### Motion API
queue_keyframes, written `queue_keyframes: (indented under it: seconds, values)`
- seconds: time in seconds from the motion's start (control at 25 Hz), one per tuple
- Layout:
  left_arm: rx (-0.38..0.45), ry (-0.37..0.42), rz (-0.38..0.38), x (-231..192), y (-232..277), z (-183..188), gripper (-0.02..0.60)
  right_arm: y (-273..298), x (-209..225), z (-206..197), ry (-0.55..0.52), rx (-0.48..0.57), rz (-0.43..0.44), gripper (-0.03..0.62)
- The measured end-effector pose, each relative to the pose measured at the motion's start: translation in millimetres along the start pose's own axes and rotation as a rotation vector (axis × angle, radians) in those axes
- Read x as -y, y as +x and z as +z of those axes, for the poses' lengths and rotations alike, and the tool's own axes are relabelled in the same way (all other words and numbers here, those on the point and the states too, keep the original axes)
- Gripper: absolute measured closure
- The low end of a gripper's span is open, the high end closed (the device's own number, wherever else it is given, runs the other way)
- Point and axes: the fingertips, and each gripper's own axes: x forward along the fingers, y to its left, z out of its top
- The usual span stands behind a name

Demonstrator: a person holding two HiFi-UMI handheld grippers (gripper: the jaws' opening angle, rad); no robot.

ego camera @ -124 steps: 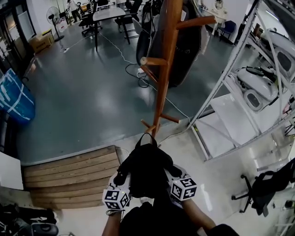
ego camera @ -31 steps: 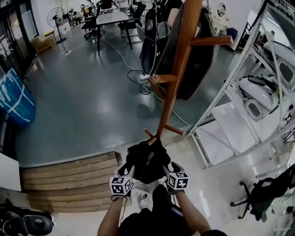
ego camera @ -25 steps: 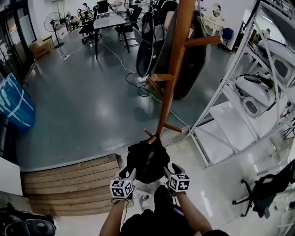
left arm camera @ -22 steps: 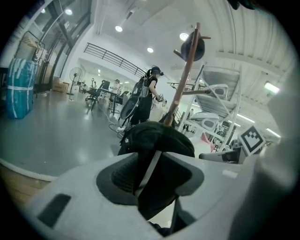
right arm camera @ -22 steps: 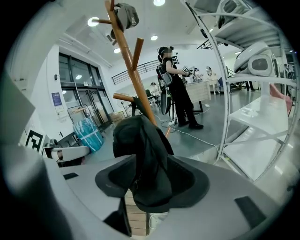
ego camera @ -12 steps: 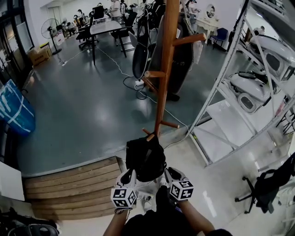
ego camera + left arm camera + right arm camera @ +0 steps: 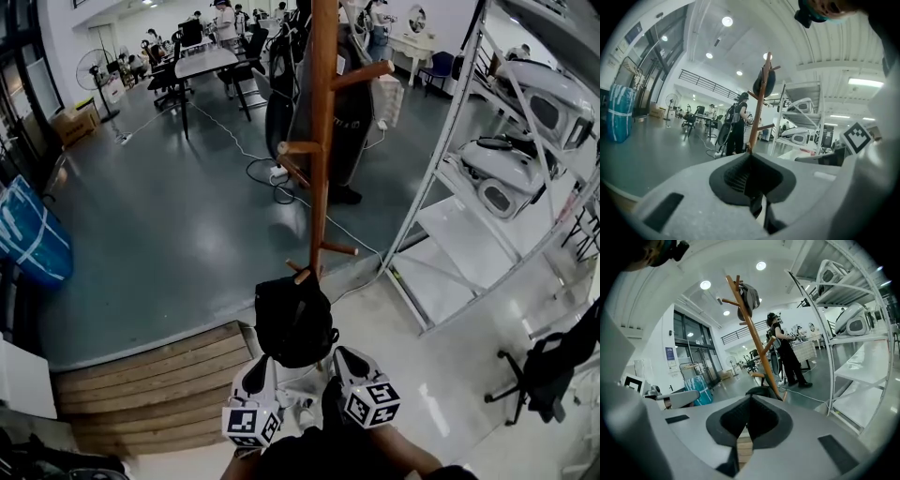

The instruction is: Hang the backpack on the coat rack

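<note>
Since backpack [image 7: 295, 321] hangs with top at lowest peg [image 7: 302, 276] of rack [image 7: 322, 141], centre of head view, hanging looks done. Left gripper [image 7: 263, 363] and right gripper [image 7: 339, 356] at bottom centre, below backpack, apart from it. Both tongs: jaws just been closing, now pressed together, nothing between them, as each gripper view shows. Left to do: little, judging by this; perhaps check loop sits well on peg, since seating too small to tell.

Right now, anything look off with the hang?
Mostly fine: the backpack hangs from a low peg of the coat rack, seemingly close to the peg's tip, so it might slip. Nothing else stands out.
</note>
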Motion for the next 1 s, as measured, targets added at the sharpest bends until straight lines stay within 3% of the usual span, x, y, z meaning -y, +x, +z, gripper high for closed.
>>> queue_keyframes:
  seconds: [1.0]
  values:
    - [-0.011, -0.013, 0.004, 11, -14, -6, 0.557, -17, -24, -4, -0.021, 0.008, 0.028, 0.582]
